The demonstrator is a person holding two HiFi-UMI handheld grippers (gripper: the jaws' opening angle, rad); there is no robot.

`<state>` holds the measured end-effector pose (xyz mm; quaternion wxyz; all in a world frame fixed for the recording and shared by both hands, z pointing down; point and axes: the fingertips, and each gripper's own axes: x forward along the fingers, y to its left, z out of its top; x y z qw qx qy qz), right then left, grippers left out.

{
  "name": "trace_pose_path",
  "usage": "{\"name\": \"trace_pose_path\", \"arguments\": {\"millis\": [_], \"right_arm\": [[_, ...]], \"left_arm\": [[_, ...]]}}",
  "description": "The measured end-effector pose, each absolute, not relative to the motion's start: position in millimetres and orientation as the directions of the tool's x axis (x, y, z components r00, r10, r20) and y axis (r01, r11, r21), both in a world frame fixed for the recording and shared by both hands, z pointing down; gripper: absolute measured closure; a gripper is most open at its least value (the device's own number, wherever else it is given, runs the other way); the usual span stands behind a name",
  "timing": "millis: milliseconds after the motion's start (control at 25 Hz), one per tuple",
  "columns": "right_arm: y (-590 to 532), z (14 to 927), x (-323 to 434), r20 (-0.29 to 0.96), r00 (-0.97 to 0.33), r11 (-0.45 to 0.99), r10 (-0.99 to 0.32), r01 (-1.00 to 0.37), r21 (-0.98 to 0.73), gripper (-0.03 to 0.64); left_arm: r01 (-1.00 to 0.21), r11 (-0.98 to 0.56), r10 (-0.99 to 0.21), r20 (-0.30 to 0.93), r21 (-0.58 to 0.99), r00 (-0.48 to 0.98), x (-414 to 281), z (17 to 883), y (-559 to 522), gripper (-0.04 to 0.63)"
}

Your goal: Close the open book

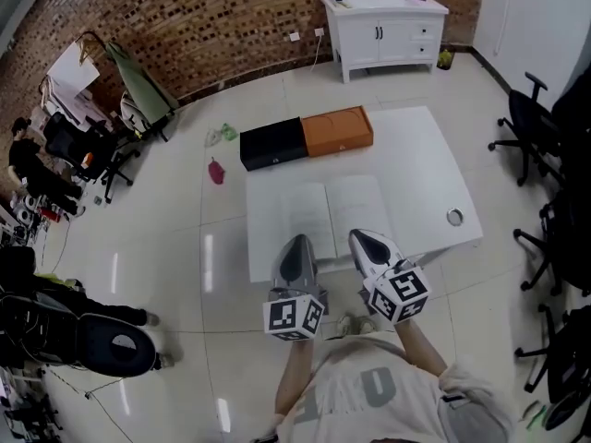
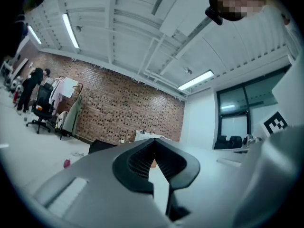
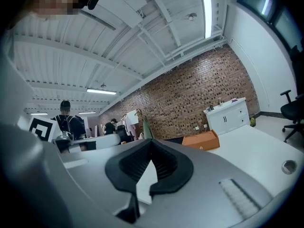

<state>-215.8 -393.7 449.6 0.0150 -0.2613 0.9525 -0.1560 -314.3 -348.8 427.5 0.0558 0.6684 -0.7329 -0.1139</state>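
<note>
From the head view, the open book lies flat on the near part of the white table. The left gripper and the right gripper sit side by side at the book's near edge. A black box and an orange box lie at the far edge.

In the left gripper view, the left gripper has its jaws closed, tips together, with nothing in them.

In the right gripper view, the right gripper is closed and empty too. The orange box is far behind it.
</note>
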Motion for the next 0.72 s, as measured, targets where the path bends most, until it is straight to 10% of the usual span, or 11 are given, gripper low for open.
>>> {"name": "trace_pose_path", "arguments": {"millis": [240, 400, 720], "right_arm": [[-390, 466, -215, 0.080, -0.865, 0.801, -0.495, -0.490, -0.343, 0.612], [-384, 481, -210, 0.110, -0.864, 0.773, -0.492, -0.491, -0.401, 0.612], [-393, 493, -186, 0.139, -0.825, 0.730, -0.547, -0.552, -0.404, 0.612]], "left_arm": [[-0.776, 0.180, -0.977, 0.015, 0.605, -0.215, -341, 519, -346, 0.499], [-0.310, 0.211, -0.964, 0.144, 0.927, -0.225, -337, 613, -335, 0.408], [0.151, 0.228, -0.922, 0.263, 0.962, -0.284, -342, 688, -328, 0.383]]}}
